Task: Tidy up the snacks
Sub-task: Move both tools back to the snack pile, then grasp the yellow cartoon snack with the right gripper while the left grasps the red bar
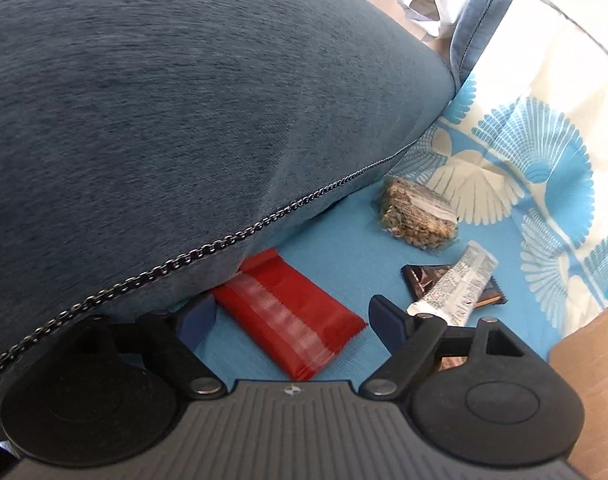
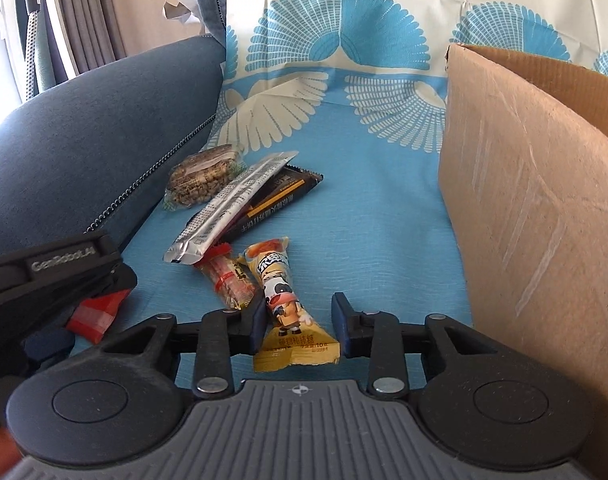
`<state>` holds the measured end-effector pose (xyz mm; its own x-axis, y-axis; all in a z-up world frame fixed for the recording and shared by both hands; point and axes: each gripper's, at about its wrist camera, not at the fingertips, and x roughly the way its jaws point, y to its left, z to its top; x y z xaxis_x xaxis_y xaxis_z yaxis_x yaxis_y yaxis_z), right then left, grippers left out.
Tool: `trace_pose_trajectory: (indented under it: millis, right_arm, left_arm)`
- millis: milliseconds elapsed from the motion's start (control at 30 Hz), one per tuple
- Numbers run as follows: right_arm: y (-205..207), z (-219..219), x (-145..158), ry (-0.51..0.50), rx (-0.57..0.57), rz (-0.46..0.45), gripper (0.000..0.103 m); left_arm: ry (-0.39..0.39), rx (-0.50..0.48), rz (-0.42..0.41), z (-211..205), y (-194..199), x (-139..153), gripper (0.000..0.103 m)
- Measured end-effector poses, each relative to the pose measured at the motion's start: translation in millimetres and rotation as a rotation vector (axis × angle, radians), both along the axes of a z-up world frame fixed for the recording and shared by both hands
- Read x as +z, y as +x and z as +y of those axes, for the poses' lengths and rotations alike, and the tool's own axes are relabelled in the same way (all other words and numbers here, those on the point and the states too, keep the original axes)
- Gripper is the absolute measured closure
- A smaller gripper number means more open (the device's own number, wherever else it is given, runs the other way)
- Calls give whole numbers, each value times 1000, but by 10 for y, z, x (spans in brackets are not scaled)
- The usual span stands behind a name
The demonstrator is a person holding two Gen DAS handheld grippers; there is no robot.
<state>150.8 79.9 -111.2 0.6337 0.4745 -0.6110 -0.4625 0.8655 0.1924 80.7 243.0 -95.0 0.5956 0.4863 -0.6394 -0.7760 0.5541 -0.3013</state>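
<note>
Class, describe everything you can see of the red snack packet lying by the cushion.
The red snack packet is a flat, glossy, foil-like rectangle with crimped ends and a paler centre seam. It lies flat on the blue cloth, one end tucked under the grey-blue cushion. The open left gripper straddles it; contact cannot be told.

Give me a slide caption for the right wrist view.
Open right gripper straddling a yellow cow-print snack packet beside a cardboard box.
</note>
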Motion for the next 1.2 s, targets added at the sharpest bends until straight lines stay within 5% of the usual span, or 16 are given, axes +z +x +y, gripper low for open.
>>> trace_pose_trajectory:
  millis: [333, 467, 1200]
  right_arm:
    - [-84, -43, 17, -10, 20, -8, 73]
    - [-171, -53, 54, -14, 33, -2, 75]
    - [-854, -257, 268, -102, 156, 106, 81]
  left_arm:
    - [122, -92, 128, -137, 82, 9, 33]
    - [110, -153, 144, -166, 37, 56, 40]
    - [-165, -650, 246, -72, -467, 293, 44]
